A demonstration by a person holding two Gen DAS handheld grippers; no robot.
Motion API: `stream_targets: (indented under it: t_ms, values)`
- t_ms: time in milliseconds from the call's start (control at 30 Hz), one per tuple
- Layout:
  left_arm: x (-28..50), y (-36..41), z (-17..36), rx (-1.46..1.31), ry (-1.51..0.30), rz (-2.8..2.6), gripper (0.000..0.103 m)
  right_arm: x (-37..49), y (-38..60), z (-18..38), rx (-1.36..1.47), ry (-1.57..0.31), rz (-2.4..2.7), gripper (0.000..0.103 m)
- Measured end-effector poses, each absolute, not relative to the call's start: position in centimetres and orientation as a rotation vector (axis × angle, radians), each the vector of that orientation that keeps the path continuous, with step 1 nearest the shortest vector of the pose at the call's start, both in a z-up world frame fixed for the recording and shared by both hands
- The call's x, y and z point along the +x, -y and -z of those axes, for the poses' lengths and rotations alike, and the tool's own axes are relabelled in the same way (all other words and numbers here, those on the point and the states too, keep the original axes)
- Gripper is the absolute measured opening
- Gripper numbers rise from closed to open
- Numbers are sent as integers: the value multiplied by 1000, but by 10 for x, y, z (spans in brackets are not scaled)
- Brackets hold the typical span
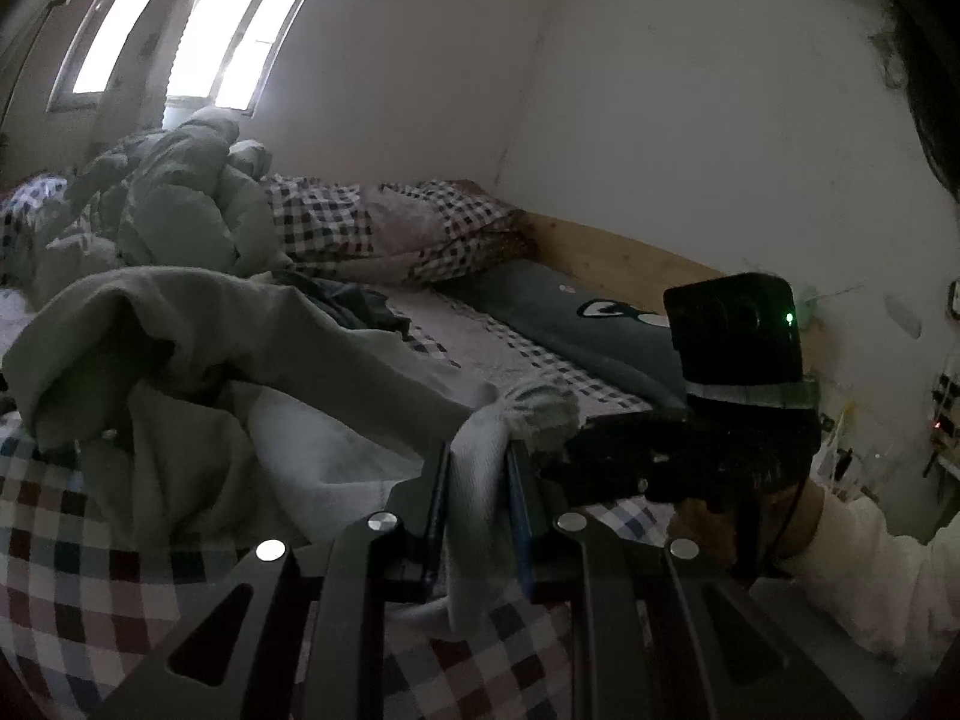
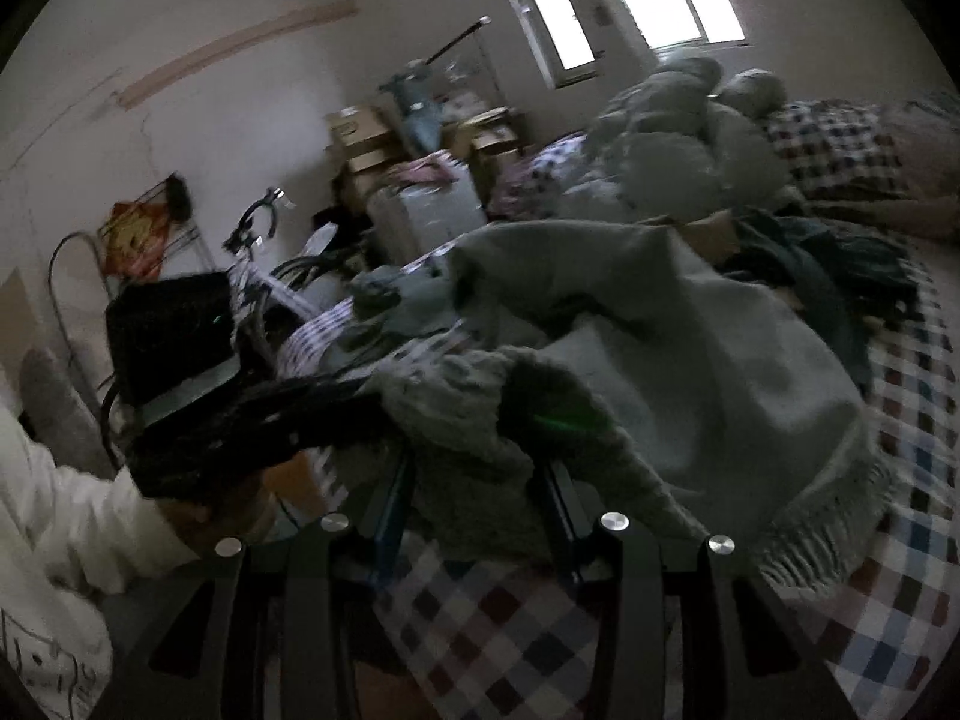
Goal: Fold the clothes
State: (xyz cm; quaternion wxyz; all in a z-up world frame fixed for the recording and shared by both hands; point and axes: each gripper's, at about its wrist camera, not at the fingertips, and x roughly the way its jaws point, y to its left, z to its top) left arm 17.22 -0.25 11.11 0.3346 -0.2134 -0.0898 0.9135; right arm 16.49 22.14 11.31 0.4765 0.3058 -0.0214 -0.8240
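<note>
While the left hand-held gripper point(image 1: 478, 468) pinches a pale inner fold of the soft grey-green fringed knit garment point(image 1: 198, 354), the right hand-held gripper point(image 2: 480, 480) clamps its bunched fuzzy edge. The garment lies rumpled on the checked bed sheet point(image 2: 900, 570), near a puffy grey-green quilt point(image 1: 180, 204).

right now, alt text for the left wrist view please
The left gripper pinches a pale green garment over a checked bedspread. The right gripper, with a hand behind it, meets the same cloth; pillows and a window lie beyond.
</note>
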Motion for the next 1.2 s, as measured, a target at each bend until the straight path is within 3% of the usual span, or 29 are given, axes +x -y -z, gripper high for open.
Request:
stream_targets:
  t_ms: [100,167,200,300,333,567,1200]
  values:
    - [172,5,-111,-573,244,-2393,19,165,-213,-110,752,52,1977,43]
    - [172,8,-113,-578,275,-2394,22,163,-212,-108,768,59,1984,28]
    - [174,10,-115,-568,284,-2396,30,162,-214,-108,773,78,1978,18]
    - [181,10,-121,-537,270,-2414,59,161,-226,-115,751,141,1980,16]
    - [184,8,-123,-529,257,-2419,61,160,-231,-119,741,164,1987,16]
    - [212,-24,-142,-460,-22,-2528,66,174,-254,-155,624,211,2053,13]
    - [235,-111,-166,-297,-694,-2614,66,209,-280,-185,533,84,2116,10]
